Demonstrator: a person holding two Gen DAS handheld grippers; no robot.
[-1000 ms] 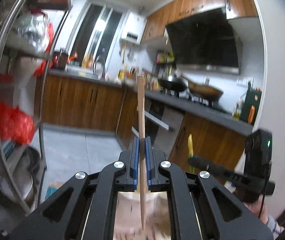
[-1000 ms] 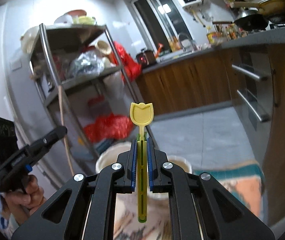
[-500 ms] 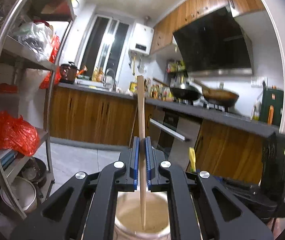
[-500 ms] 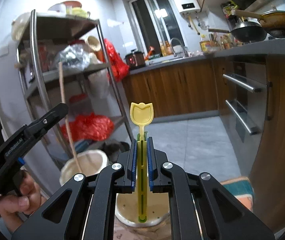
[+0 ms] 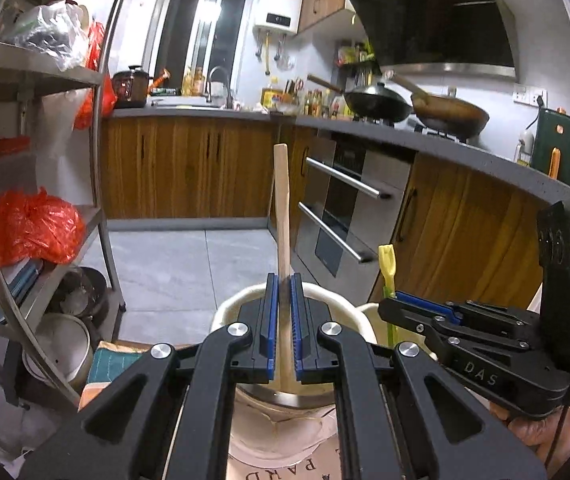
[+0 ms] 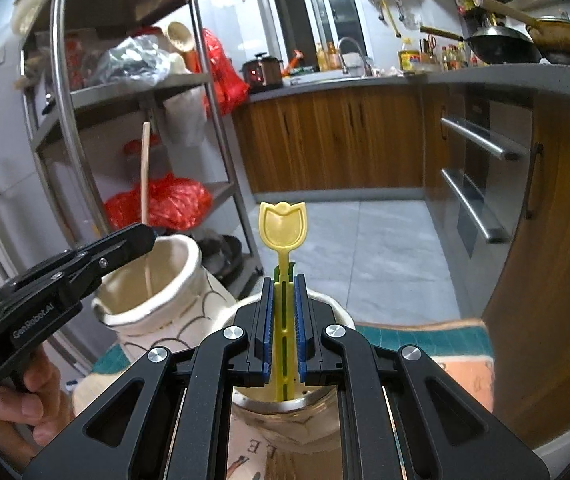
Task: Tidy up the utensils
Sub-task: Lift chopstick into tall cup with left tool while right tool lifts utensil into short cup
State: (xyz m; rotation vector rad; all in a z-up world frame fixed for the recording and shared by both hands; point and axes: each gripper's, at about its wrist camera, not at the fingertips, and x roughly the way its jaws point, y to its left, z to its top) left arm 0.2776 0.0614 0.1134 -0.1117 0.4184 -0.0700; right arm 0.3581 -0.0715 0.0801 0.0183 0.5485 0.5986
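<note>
My left gripper [image 5: 284, 282] is shut on a long wooden stick [image 5: 282, 208] that stands upright. Its lower end reaches down into a cream ceramic jar [image 5: 232, 304] right under the fingers. In the right wrist view that same wooden stick [image 6: 145, 172] enters the left jar [image 6: 173, 284], with the left gripper [image 6: 141, 238] at its rim. My right gripper [image 6: 283, 282] is shut on a yellow tulip-shaped plastic utensil [image 6: 283, 228]. The utensil's lower end sits inside a second cream jar [image 6: 339, 310]. In the left wrist view, the right gripper [image 5: 399, 304] and yellow utensil [image 5: 387, 264] show on the right.
Both jars stand on a teal and orange mat [image 6: 425, 338]. A metal shelf rack [image 6: 209, 76] with red plastic bags [image 6: 169, 200] rises on the left. Wooden cabinets [image 5: 189, 168], an oven [image 5: 345, 208] and a counter with woks [image 5: 377, 100] line the far side and right.
Both grippers have come down, with the views tipping downward. The wooden stick and the yellow utensil have sunk into their jars. Both grips have stayed shut.
</note>
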